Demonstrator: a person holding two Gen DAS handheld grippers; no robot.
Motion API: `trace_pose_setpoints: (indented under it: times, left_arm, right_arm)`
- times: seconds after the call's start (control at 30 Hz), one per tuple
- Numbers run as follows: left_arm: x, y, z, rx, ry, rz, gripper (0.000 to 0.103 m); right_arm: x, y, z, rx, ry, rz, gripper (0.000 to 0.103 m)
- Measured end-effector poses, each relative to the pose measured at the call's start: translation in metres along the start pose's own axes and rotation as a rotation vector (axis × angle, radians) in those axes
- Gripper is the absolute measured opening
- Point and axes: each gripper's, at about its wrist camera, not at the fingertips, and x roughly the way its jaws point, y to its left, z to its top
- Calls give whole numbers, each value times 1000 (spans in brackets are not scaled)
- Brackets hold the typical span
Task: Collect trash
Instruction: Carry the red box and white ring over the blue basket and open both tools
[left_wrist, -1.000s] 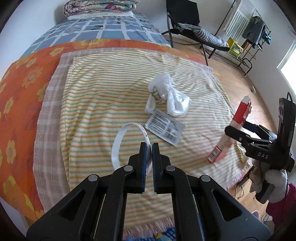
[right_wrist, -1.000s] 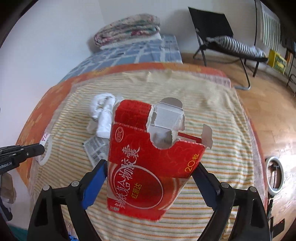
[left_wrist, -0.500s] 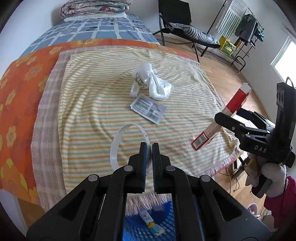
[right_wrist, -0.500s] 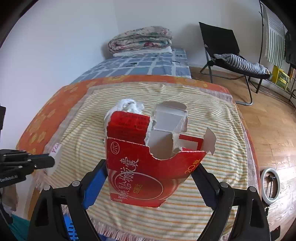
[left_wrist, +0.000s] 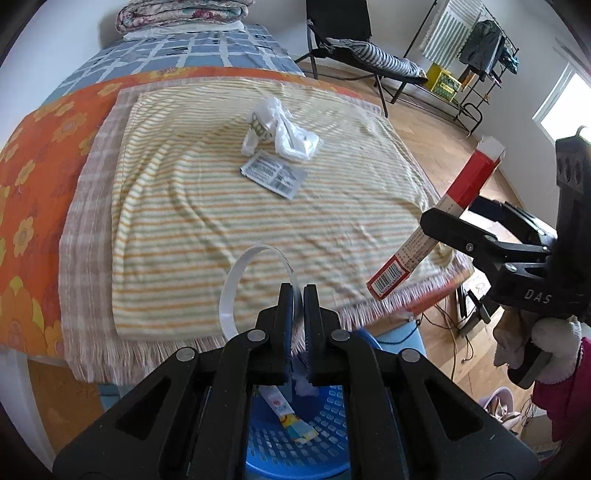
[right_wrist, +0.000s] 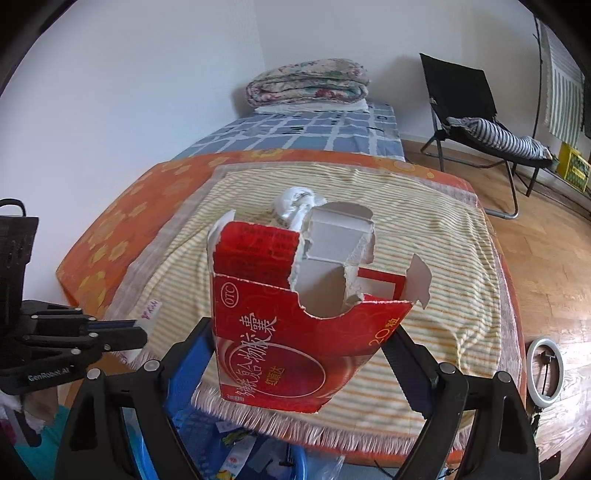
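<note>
My left gripper (left_wrist: 298, 291) is shut on a white paper strip (left_wrist: 236, 280) that curls into a loop, held over the bed's near edge above a blue basket (left_wrist: 325, 435). My right gripper (right_wrist: 299, 343) is shut on a torn red medicine box (right_wrist: 295, 332), also at the bed's near edge; the box shows in the left wrist view (left_wrist: 436, 229). A crumpled white plastic bag (left_wrist: 280, 129) and a grey printed sachet (left_wrist: 273, 173) lie on the striped blanket (left_wrist: 184, 206). The left gripper shows in the right wrist view (right_wrist: 136, 332).
The blue basket holds several wrappers (left_wrist: 291, 417) and also shows in the right wrist view (right_wrist: 207, 435). A folded quilt (right_wrist: 306, 81) lies at the bed's far end. A black folding chair (right_wrist: 465, 107), a clothes rack (left_wrist: 487, 40) and a ring light (right_wrist: 545, 365) stand on the wooden floor.
Both grippers have pulled back from over the blanket to the bed's near edge, still holding the strip and the box. The blue basket has come into view below them.
</note>
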Motion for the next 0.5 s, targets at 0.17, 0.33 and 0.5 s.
trace_pose_setpoints:
  times: [0.17, 0.33, 0.5]
  left_arm:
    - [-1, -10, -21, 6, 11, -9, 4]
    - [1, -16, -39, 1, 28, -17, 4]
    - [5, -18, -55, -9, 49, -21, 4]
  right_arm:
    - [-11, 11, -14, -20, 5, 11, 91]
    - [-17, 20, -31, -28, 17, 20, 91]
    - [-19, 31, -46, -48, 29, 25, 91]
